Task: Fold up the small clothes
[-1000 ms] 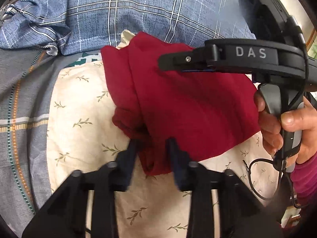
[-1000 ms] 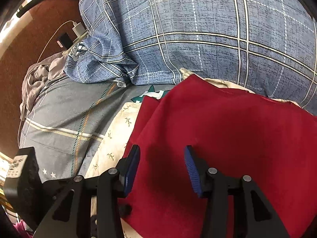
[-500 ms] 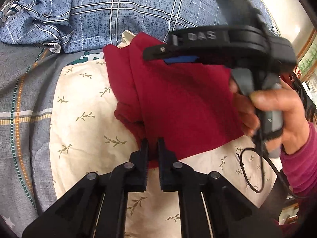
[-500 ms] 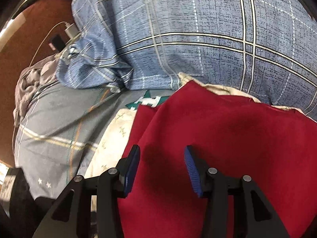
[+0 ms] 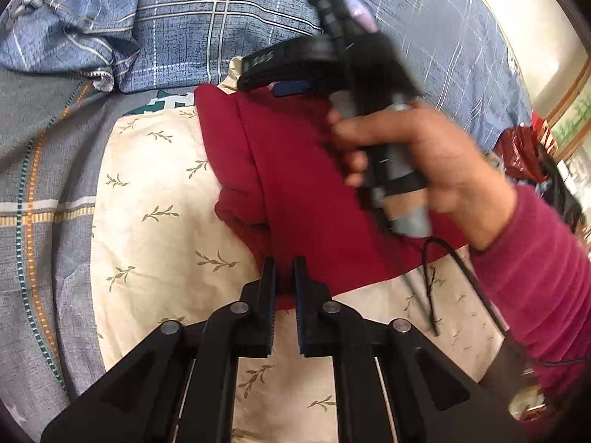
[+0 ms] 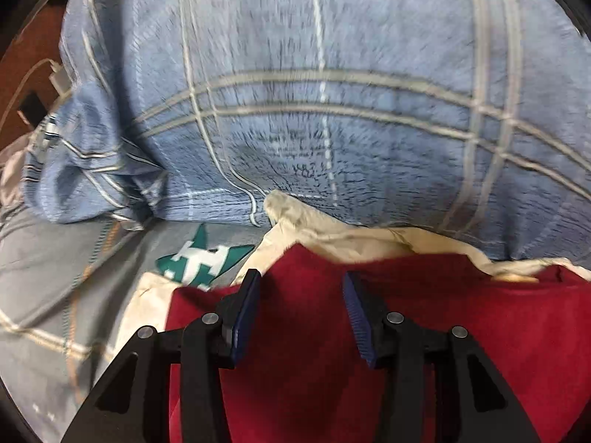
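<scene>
Our left gripper [image 5: 283, 280] pinches the near corner of the red garment [image 5: 310, 192] lying on the leaf-print pillow [image 5: 155, 221]; our right gripper [image 6: 300, 295], spread, should clamp the far edge squarely.

The garment [image 5: 306, 192] was a solid deep red, no print. It lay on a cream cloth [image 5: 155, 229] dotted with little olive-green leaf sprigs. Past that, a blue plaid quilt [image 5: 221, 18] with white and grey lines. The bed sheet [image 5: 44, 170] was grey with orange, teal and white stripes. Both grippers were black with blue pads on the fingers [image 6: 356, 306], and the sleeve [image 5: 535, 277] was magenta.
</scene>
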Available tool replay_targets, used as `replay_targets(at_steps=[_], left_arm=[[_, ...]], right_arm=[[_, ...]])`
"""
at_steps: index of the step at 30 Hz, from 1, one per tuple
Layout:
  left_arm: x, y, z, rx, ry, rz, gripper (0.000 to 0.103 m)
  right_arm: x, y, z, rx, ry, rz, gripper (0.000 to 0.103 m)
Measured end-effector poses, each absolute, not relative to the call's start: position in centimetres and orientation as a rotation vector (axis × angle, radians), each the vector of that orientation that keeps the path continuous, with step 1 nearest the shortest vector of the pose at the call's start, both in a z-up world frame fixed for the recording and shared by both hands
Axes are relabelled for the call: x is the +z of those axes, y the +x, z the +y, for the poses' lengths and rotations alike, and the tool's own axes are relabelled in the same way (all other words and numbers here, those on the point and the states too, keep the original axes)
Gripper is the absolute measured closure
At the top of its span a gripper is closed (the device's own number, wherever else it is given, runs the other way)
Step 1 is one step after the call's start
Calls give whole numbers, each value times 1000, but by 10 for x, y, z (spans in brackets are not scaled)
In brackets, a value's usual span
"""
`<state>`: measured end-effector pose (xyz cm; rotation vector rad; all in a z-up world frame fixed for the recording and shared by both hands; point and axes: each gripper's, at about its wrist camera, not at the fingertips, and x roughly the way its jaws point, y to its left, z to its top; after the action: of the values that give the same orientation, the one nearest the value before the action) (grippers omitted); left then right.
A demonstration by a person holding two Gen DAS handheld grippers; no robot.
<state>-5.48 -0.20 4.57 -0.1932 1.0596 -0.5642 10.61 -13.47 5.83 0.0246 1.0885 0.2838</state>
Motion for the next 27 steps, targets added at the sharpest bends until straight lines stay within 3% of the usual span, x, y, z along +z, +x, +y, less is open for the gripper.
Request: replay_targets(at_steps=[2, 4, 7, 8, 10, 14, 17, 18, 20, 22, 24, 27], left_arm=[[46, -50, 5, -552, -242, 1065, 79], [47, -47, 13, -518, -274, 1059, 52], [48, -45, 24, -472, -328, 1050, 50], [49, -45, 25, -460, -327, 1043, 50], [50, -45, 25, -446, -311, 1035, 48], [48, -46, 17, -452, -277, 1043, 42], [46, -44, 14, -434, -254, 1050, 24], [46, -43, 15, -433, -268, 1051, 16], [47, -40, 19, -457, -324, 1036, 16], [50, -38, 20, -476, -358, 1012, 16], [51, -35, 16, -488, -364, 993, 15], [49, -29, 3, -515, -341, 986, 15]], right_arm=[[53, 107, -126, 275, -22, 1067, 53], [54, 107, -120, 266, -69, 1069, 53], [66, 99, -119, 277, -80, 1091, 50], [73, 93, -119, 295, -70, 1096, 46], [84, 81, -116, 329, -77, 1095, 26], [81, 61, -93, 347, -166, 1134, 20], [63, 59, -78, 304, -226, 1161, 17], [61, 58, -75, 301, -255, 1141, 20], [64, 56, -79, 310, -243, 1114, 31], [71, 57, -93, 318, -184, 1098, 64], [79, 59, -113, 358, -94, 1103, 81], [92, 56, -137, 395, -2, 1083, 84]])
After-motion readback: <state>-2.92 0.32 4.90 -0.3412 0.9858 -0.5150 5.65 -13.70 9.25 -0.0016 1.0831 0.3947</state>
